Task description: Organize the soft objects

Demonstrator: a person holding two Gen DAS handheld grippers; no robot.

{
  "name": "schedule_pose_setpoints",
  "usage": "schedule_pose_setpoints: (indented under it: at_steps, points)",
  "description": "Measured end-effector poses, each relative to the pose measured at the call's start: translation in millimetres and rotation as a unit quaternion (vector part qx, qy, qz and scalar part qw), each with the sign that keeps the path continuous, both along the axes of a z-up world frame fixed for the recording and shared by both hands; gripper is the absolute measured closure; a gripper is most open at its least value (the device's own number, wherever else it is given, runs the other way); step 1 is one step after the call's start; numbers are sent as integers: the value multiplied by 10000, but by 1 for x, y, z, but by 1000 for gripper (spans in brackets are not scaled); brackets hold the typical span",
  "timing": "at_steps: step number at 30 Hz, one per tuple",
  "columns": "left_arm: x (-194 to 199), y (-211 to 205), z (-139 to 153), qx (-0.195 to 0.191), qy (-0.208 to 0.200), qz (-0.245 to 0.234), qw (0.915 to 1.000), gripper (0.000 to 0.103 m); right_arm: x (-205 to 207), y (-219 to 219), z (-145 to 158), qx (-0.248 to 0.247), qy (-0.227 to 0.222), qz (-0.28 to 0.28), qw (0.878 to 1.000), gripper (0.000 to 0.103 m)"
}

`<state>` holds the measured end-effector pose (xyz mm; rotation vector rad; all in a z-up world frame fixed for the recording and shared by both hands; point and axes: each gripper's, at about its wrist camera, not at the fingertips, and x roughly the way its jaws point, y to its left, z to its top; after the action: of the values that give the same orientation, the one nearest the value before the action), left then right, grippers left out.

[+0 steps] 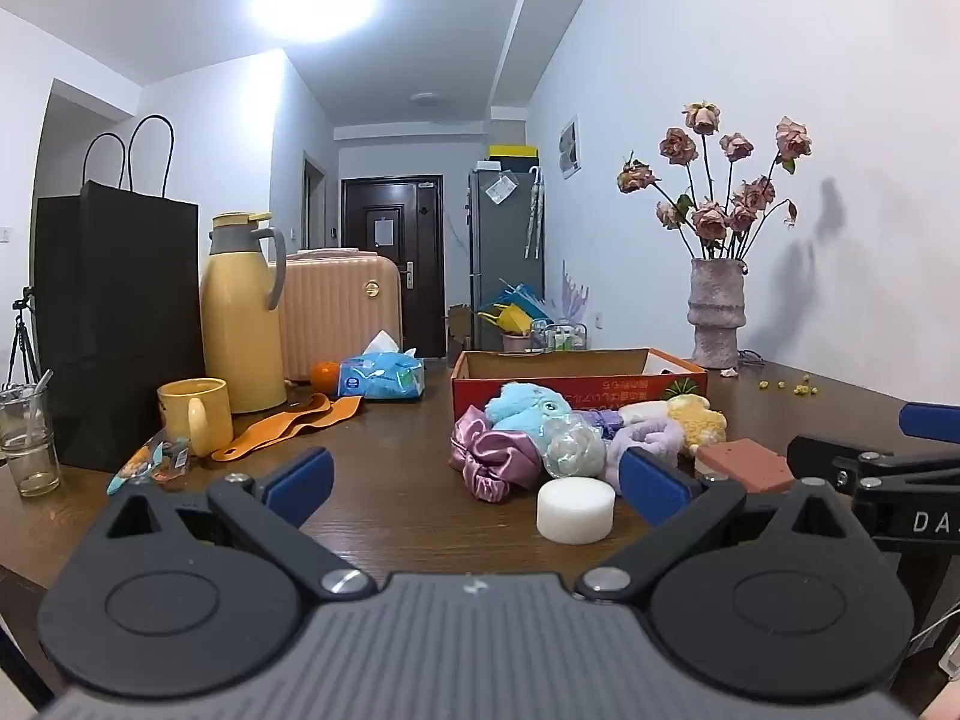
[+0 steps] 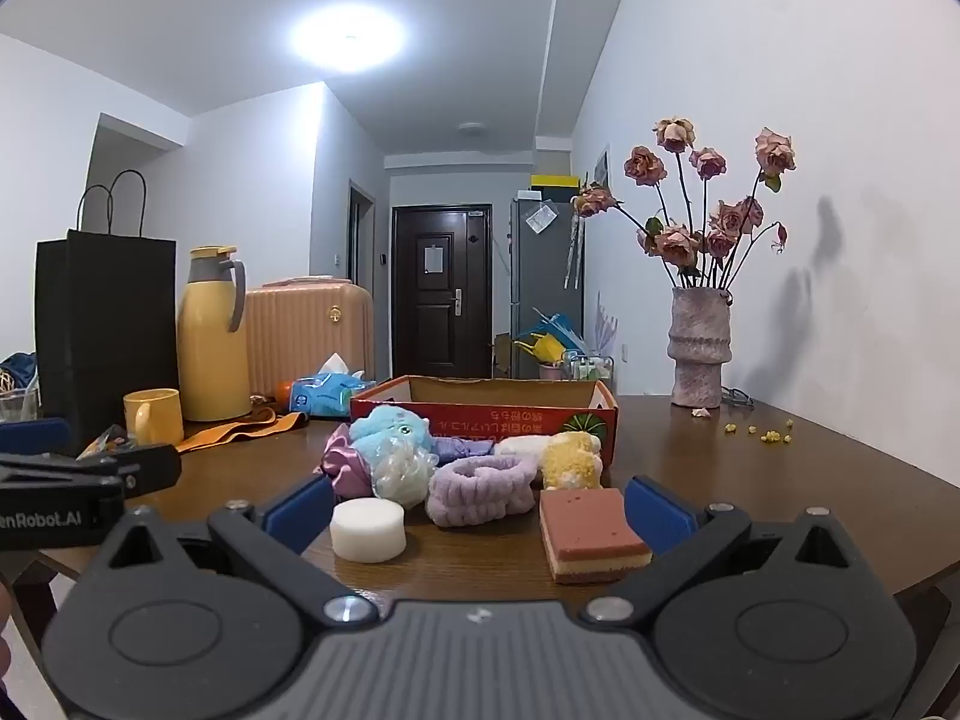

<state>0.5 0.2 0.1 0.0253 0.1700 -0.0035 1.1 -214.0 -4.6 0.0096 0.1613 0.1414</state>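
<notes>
Start of the sort — both grippers hang empty before the pile, nothing yet in the box.

The left gripper (image 1: 474,483) and the right gripper (image 2: 480,510) both have their jaws spread wide with nothing between the pads, hovering low over the near edge of the table (image 1: 390,480). The soft things lie heaped mid-table, just in front of the red cardboard box (image 2: 486,414): a blue plush toy (image 2: 390,429), a pink satin scrunchie (image 1: 489,459), a purple headband (image 2: 480,489), a yellow plush (image 2: 570,459), with a white round sponge (image 2: 367,530) and a layered brown sponge block (image 2: 591,534) nearest the grippers. The step in hand looks like choosing a first piece — the next move probably calls for centring one gripper on a near sponge, closing gently, then carrying it over the box's front wall.
</notes>
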Motion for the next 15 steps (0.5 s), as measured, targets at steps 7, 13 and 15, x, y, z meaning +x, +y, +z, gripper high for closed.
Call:
schedule_pose_setpoints:
  at_steps: [7, 13, 15]
  points:
    - [0, -12, -2, 63, 9, 18, 10000, 0, 0, -1, 0, 71, -16, -1, 10000, 0]
    - [2, -5, 1, 58, -10, -40, 10000, 0, -1, -6, 3, 19, -111, -31, 9999, 0]
    - [0, -4, 1, 70, -36, -47, 10000, 0, 1, -2, 3, 27, -124, -70, 9999, 0]
